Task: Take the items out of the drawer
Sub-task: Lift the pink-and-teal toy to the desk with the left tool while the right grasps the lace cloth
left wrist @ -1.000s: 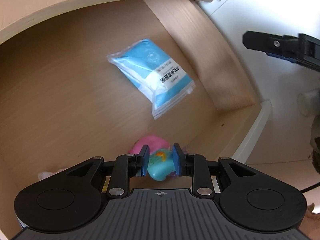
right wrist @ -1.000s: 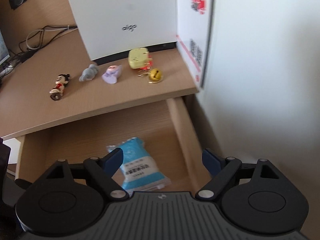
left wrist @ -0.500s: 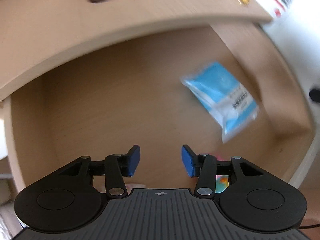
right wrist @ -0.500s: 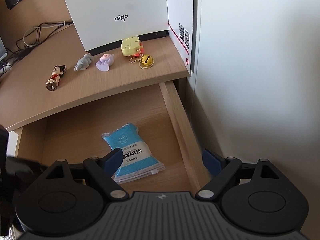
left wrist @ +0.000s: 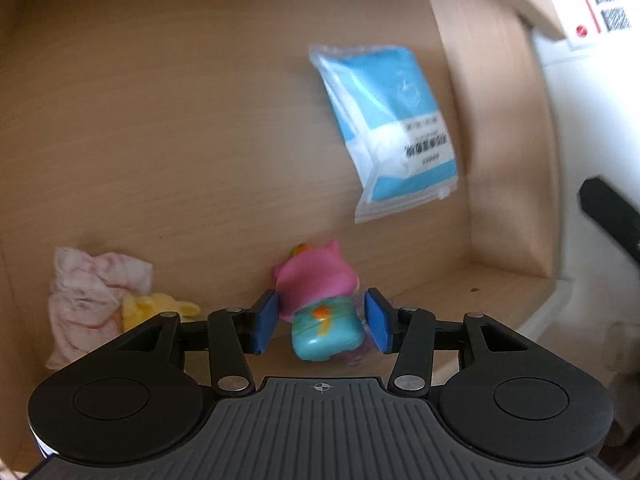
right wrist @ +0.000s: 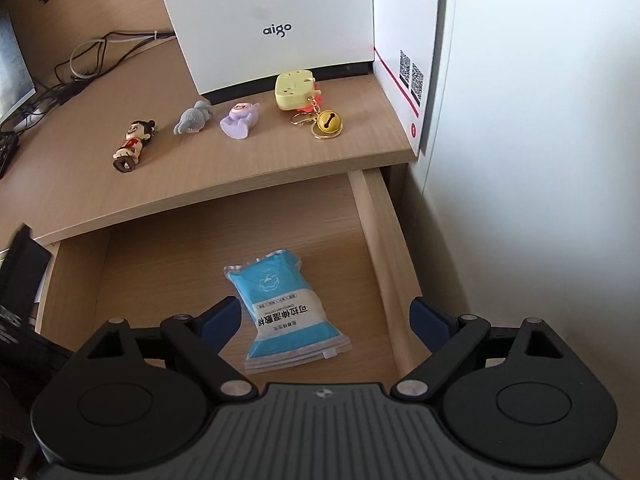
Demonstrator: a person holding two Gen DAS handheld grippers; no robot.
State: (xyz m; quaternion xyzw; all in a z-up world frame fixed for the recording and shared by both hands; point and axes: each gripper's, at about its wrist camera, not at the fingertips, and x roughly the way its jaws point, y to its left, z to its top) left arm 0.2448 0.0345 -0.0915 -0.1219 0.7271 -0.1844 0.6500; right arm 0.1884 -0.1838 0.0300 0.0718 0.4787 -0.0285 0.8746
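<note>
The drawer [right wrist: 372,240] stands pulled out under the desk. A blue-and-white sealed packet [right wrist: 280,312] [left wrist: 384,128] lies on its floor toward the right side. At the drawer's near edge a pink-and-teal toy [left wrist: 320,304] sits between the blue pads of my left gripper [left wrist: 321,320], which is open, the pads close to the toy's sides. My right gripper [right wrist: 325,322] hangs above the drawer, wide open over the packet and holding nothing. A crumpled pink cloth [left wrist: 92,292] and a yellow soft item [left wrist: 156,308] lie left of the toy.
On the desk top [right wrist: 280,160] rest a boy figurine [right wrist: 134,146], a grey elephant [right wrist: 194,118], a purple toy [right wrist: 240,120], a yellow box [right wrist: 294,90] and a gold bell [right wrist: 328,124]. Behind them stands a white box [right wrist: 272,20]. A white wall [right wrist: 540,160] closes the right side.
My left gripper's jaws widened from close around the toy; its view swung toward the drawer's left and back over the toy. My right gripper drew back a little and stayed open.
</note>
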